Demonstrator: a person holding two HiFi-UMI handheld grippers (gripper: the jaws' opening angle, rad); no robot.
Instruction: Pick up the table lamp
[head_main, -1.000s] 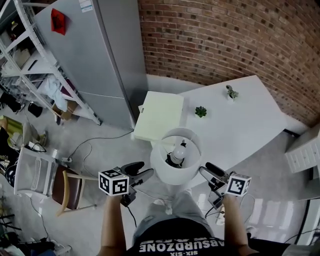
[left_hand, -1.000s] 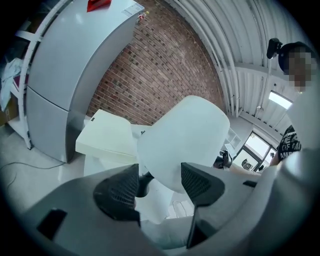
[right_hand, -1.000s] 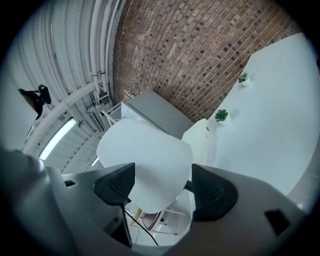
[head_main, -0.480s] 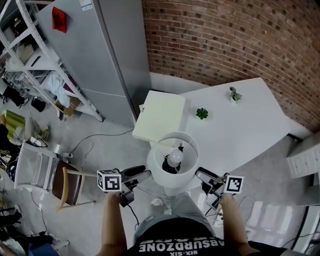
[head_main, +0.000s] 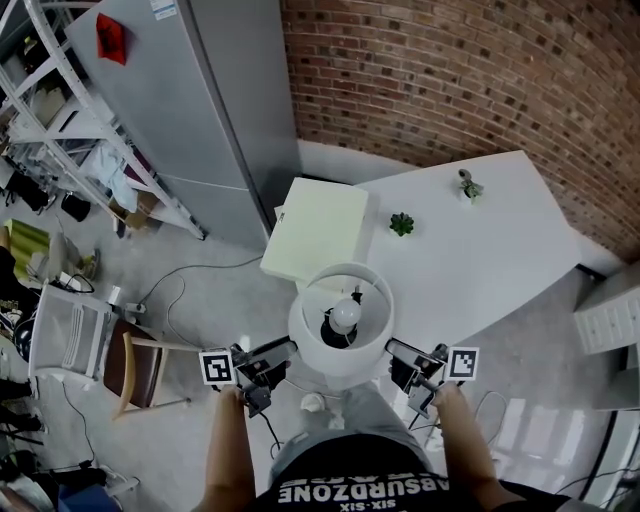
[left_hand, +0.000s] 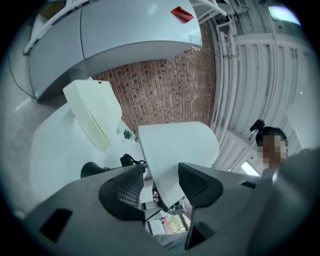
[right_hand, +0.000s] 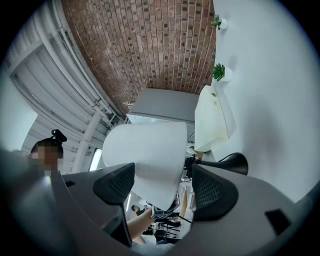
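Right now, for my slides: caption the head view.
White drum-shaded table lamp flanked by right gripper and left gripper, whose closing jaws straddle the shade.

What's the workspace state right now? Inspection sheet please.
Surface: white table, lamp at its near corner.
Job's things: table lamp, upright, white shade, bulb visible.
Clutter: two small potted plants; cream box at the table's left edge.
Grippers: left gripper jaws closing, shade between them, pads not seen pressing; right gripper jaws apart, shade between them.
Cables: floor cable left of the table.
Surroundings: fridge, brick wall, shelving, chair.
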